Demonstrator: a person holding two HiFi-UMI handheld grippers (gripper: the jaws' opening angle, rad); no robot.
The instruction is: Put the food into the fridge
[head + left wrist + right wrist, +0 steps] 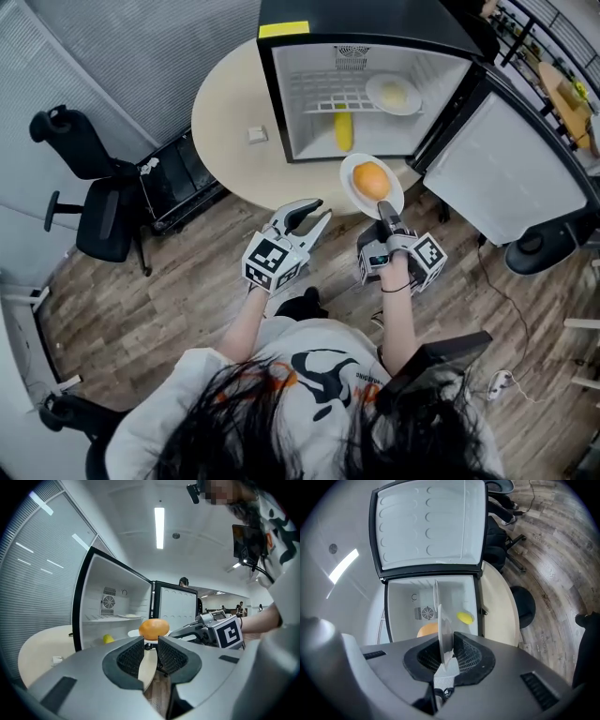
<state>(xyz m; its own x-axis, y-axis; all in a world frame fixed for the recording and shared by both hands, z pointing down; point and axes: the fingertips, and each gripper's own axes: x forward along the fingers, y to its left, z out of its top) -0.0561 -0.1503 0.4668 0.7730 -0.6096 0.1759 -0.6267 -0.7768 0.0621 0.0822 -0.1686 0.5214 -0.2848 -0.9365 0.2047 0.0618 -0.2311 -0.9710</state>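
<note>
Round table (pixel 230 122) ahead, carrying a small fridge (pixel 281 103) with its mouth turned toward the person. Door (pixel 511 169) swung fully out to the right of the head view, clear of the way in. Inside, high up, a wire shelf (pixel 323 94) with a second plate (pixel 411 105) at its right end, something pale on it. Below the shelf, a yellow fruit (pixel 344 129) on the compartment floor, left of middle, with bare floor to its right.

Left tongs (pixel 323 208) parted and empty, showing only the table edge and the carried load through the gap. Held just beside the right tongs (pixel 384 216), on their left.

Right tongs clamped tight on the near rim of a white plate (pixel 351 176), with the rim seen edge-on between the pads in the right gripper view. Plate held out in front, about level, over the table's near edge and just short of the fridge mouth. On its middle, an orange (pixel 372 179), loose.

Judged as the carry-in, nearly there but nothing set down yet. The deciding relation: opening straight beyond the plate, along the line of the right tongs, lower level roughly in line and open to the right of the yellow fruit. Likely a plain push forward with the right hand, the left spare. Main risk a tilt, with nothing on the plate to stop the orange rolling off.
</note>
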